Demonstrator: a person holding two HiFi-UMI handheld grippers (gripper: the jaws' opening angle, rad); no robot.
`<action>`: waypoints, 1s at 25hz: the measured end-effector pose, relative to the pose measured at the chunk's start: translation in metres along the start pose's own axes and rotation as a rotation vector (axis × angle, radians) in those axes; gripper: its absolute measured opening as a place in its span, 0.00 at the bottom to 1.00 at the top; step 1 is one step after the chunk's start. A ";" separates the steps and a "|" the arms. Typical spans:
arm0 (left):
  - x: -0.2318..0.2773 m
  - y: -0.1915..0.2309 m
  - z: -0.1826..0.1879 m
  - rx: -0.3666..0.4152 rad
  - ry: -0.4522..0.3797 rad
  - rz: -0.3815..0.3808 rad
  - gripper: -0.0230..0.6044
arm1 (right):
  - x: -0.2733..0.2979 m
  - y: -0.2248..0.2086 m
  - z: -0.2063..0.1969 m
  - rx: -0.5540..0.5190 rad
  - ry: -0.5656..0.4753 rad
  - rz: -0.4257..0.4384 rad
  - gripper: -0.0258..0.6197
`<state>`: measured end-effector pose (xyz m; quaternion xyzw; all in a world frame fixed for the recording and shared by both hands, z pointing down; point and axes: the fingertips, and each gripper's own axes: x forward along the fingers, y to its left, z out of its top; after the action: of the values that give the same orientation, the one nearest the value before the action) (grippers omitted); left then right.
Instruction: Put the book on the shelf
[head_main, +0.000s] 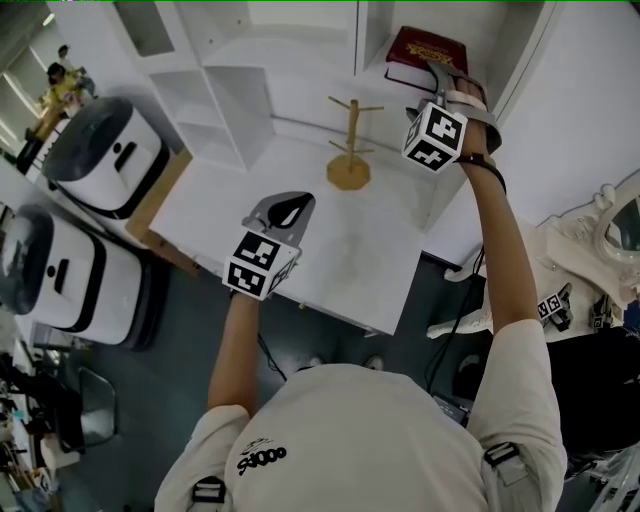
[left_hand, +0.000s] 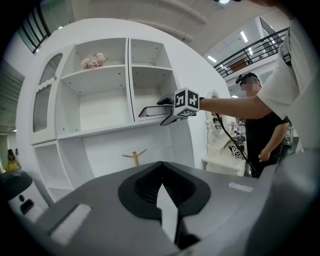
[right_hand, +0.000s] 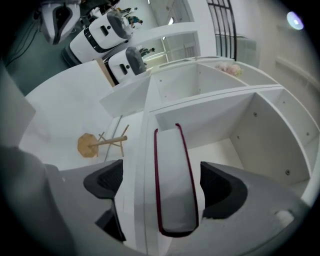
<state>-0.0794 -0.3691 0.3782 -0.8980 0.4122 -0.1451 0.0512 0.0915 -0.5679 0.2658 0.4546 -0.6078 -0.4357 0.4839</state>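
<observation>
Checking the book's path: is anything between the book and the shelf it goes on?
Nothing visible. The book already lies in the shelf compartment, between the right gripper's open jaws, which stand clear of it. The wooden stand is off to the side.

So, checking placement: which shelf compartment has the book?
The right column's lower compartment, where the book lies flat; the one above is empty, the left holds flowers.

The right gripper (head_main: 441, 76) is at the red book (head_main: 424, 48) lying on the shelf (head_main: 243, 102).
</observation>
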 end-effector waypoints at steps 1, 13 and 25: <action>-0.001 0.000 0.001 0.001 -0.001 0.004 0.07 | -0.009 -0.003 0.003 0.022 -0.023 -0.028 0.78; 0.001 -0.011 0.035 0.036 -0.083 0.033 0.06 | -0.124 0.021 -0.016 0.355 -0.172 -0.166 0.63; 0.006 -0.030 0.077 0.049 -0.198 0.061 0.06 | -0.204 0.057 -0.080 0.902 -0.224 -0.081 0.15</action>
<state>-0.0309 -0.3564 0.3121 -0.8934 0.4287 -0.0643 0.1179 0.1865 -0.3644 0.2941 0.5933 -0.7666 -0.1929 0.1518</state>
